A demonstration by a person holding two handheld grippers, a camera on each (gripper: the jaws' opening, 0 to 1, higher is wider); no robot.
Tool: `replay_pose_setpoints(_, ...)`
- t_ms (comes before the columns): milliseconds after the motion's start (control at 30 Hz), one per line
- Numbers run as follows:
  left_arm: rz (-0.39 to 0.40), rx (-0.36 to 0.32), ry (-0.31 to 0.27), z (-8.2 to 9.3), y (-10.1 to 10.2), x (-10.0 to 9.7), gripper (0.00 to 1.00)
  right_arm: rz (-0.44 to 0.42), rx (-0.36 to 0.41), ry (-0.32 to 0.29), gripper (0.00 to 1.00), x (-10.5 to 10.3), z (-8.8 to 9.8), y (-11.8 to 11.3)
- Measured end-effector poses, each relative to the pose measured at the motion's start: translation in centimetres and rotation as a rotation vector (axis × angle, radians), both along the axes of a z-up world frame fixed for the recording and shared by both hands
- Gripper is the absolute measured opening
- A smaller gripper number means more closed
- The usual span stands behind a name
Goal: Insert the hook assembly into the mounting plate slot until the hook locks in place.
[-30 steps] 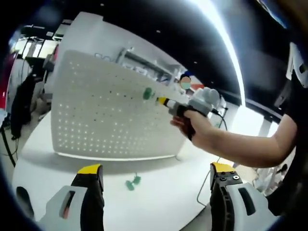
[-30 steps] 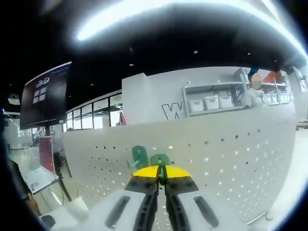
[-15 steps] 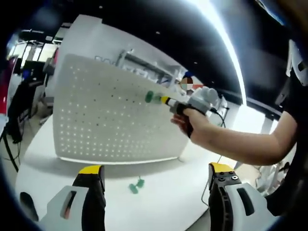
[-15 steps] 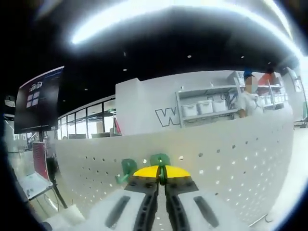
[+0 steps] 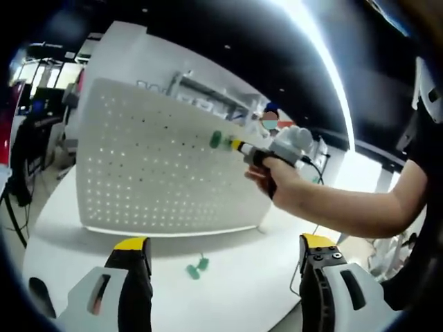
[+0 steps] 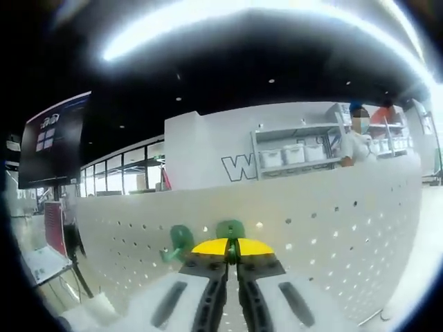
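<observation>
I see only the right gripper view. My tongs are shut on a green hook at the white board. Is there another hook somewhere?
Observer: Yes. In the left gripper view a spare green hook lies on the white table, in front of the pegboard.
Operator: And the left tongs, do they hold anything?
Observer: No. The left tongs are open, with nothing between them, above the table.
Operator: Does my hand show there?
Observer: Yes. The hand holds the right tongs against the pegboard's upper part.
</observation>
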State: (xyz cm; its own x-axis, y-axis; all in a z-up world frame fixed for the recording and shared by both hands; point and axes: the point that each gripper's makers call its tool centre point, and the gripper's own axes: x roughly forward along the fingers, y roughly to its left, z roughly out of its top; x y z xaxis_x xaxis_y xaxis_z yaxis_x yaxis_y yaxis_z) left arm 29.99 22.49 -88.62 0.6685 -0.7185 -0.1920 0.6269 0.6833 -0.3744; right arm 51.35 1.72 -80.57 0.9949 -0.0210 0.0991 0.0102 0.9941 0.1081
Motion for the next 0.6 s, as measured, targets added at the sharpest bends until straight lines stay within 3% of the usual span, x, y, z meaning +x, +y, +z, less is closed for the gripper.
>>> replay_pose_setpoints(267, 0.014, 0.004, 0.002, -0.1, 0.5, -0.2, 0.89, -0.011, -0.069, 0.023, 0.02, 0.0, 0.0, 0.2)
replay_pose_setpoints(333, 0.018, 0.004, 0.002, -0.1, 0.6, -0.2, 0.90, 0.008, -0.036, 0.028, 0.05, 0.0, 0.1, 0.4)
replay_pose_setpoints(600, 0.012, 0.012, 0.000, -0.1, 0.2, -0.8, 0.91, 0.011, -0.023, 0.012, 0.16, -0.5, 1.0, 0.3)
